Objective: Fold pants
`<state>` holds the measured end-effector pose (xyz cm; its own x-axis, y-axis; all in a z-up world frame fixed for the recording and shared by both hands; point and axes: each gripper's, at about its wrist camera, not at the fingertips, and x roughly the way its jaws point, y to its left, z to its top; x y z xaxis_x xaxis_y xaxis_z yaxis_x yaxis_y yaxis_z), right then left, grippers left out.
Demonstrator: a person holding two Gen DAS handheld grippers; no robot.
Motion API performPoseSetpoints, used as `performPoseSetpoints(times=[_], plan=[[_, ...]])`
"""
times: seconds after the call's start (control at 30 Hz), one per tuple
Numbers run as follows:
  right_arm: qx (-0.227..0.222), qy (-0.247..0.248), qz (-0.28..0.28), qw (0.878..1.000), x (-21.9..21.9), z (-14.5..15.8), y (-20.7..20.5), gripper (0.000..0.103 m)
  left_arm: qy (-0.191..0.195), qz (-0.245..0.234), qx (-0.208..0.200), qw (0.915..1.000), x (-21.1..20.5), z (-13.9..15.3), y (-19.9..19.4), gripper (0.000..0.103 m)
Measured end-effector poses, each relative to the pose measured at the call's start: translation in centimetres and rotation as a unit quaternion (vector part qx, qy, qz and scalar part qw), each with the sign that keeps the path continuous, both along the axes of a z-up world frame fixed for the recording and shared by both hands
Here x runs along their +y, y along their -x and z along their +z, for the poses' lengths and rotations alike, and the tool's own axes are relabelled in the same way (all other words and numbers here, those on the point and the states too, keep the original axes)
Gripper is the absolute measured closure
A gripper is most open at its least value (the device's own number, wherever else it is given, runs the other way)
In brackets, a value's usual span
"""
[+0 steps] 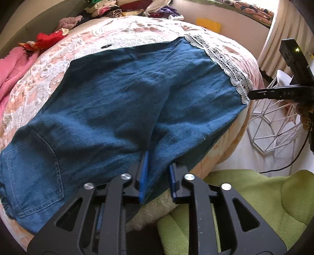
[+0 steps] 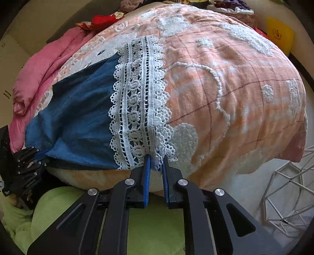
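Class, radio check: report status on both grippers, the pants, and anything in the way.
Left gripper closed on pants near the crotch edge. Right gripper closed on lace hem. Pants flat on bedspread, not yet folded. Nothing in the way.

Ahead of the left claw [image 1: 157, 176] a bed [image 1: 137, 31] carries everything, under a peach quilt [image 2: 235, 82] with white tufted patterns. Blue denim pants [image 1: 117, 94] lie flat across the quilt, their lace-trimmed hem [image 2: 139, 102] directly ahead of the right claw [image 2: 156, 172]. Farther from both claws, a pink blanket [image 2: 45, 74] lies bunched along the bed's left side, with a red cloth [image 1: 49, 38] and a heap of mixed clothes [image 1: 109, 7] beyond it.
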<state>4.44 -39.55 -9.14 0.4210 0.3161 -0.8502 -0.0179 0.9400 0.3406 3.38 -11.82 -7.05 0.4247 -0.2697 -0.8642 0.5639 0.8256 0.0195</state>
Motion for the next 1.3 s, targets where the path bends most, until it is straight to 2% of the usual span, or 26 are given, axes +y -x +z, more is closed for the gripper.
performPoseSetpoints(times=[0.1,0.13,0.17,0.23,0.37,0.47,0.57,0.6,0.67,0.7,0.77,0.8,0.87,0.97,1.07,1.2,1.3], plan=[[-0.001,0.006,-0.009,1.0,-0.3,0.2,0.1,0.092,0.003,-0.001,0.001,1.0,0.0,0.1,0.1,0.078],[-0.002,0.007,-0.012,1.0,-0.4,0.2,0.1,0.092,0.004,-0.002,-0.001,1.0,0.0,0.2,0.2,0.068],[-0.003,0.008,-0.014,1.0,-0.5,0.1,0.2,0.092,0.005,-0.002,-0.001,1.0,0.1,0.2,0.2,0.063],[-0.005,0.011,-0.02,1.0,-0.4,0.1,0.1,0.092,0.009,-0.002,0.001,1.0,0.3,0.3,0.4,0.06],[-0.012,0.031,-0.024,0.999,-0.4,0.2,0.2,0.091,0.025,0.011,0.003,0.9996,1.8,0.9,0.8,0.045],[-0.012,0.033,-0.033,0.999,-0.8,0.2,0.2,0.091,0.043,0.042,-0.012,0.9981,4.3,2.2,0.7,0.041],[-0.006,0.031,-0.014,0.999,-0.5,-0.1,0.0,0.088,0.044,0.107,-0.023,0.993,8.0,2.9,-0.3,0.038],[-0.009,0.035,-0.011,0.999,-0.4,0.0,0.0,0.087,0.034,0.142,-0.021,0.989,9.6,2.7,-1.0,0.038],[-0.002,0.035,-0.002,0.999,-0.3,-0.1,-0.1,0.079,0.016,0.19,-0.018,0.9814,11.9,2.2,-2.0,0.038],[0.001,0.035,-0.006,0.999,-0.6,0.0,-0.1,0.076,0.014,0.221,-0.013,0.975,13.4,2.0,-2.6,0.038],[0.004,0.03,-0.018,0.999,-1.4,0.4,-0.1,0.064,0.031,0.253,-0.005,0.967,15.5,1.9,-3.2,0.038],[-0.001,0.028,-0.027,0.999,-2.0,0.8,-0.1,0.063,0.047,0.271,-0.001,0.9613,16.8,2.0,-3.4,0.038],[-0.017,0.029,-0.037,0.999,-2.8,1.9,-0.1,0.063,0.069,0.281,0.0,0.9571,18.2,2.3,-3.5,0.038],[-0.042,0.035,-0.037,0.998,-3.0,3.4,-0.2,0.062,0.076,0.292,-0.001,0.9533,19.1,2.4,-3.7,0.04],[-0.066,0.03,0.004,0.997,-0.9,4.2,-0.7,0.062,0.076,0.292,0.001,0.9535,19.1,2.4,-3.8,0.04],[-0.059,0.016,0.042,0.997,1.8,3.2,-1.6,0.062,0.07,0.289,0.0,0.9547,18.8,2.3,-3.6,0.04],[-0.042,0.044,0.046,0.997,2.7,1.2,-2.3,0.063,0.069,0.289,0.0,0.955,18.8,2.2,-3.8,0.04]])
